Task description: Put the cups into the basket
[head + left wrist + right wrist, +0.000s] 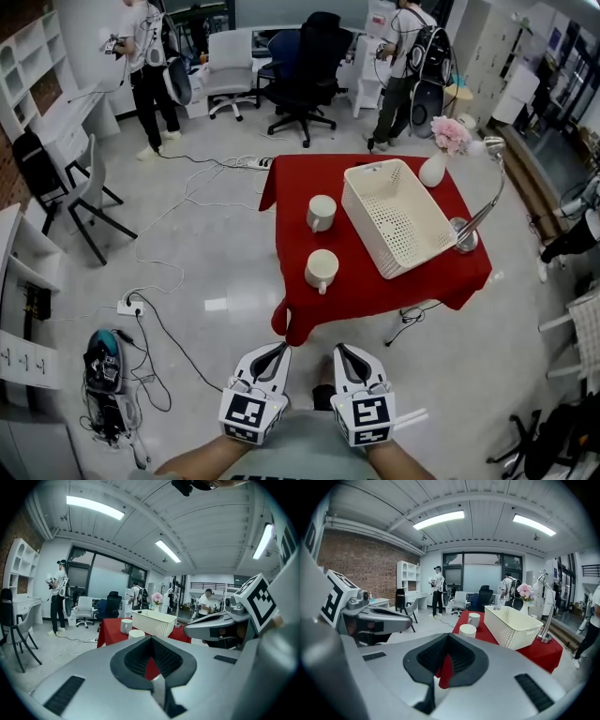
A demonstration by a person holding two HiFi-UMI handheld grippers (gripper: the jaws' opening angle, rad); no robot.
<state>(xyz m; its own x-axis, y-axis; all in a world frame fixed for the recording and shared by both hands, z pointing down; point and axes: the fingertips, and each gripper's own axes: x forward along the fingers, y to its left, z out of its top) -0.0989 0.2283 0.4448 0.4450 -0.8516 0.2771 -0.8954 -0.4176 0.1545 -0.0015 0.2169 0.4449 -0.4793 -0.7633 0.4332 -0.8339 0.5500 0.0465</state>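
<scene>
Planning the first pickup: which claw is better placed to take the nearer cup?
Right, narrowly. The right claw points almost straight at the nearer cup, and the basket lies on its side. It and the left claw are shut.

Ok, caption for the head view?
Left gripper and right gripper, shut, short of table holding near cup, far cup, empty basket.

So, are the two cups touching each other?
Apart. The head view shows a strip of red tablecloth between the far cup and the near cup.
</scene>
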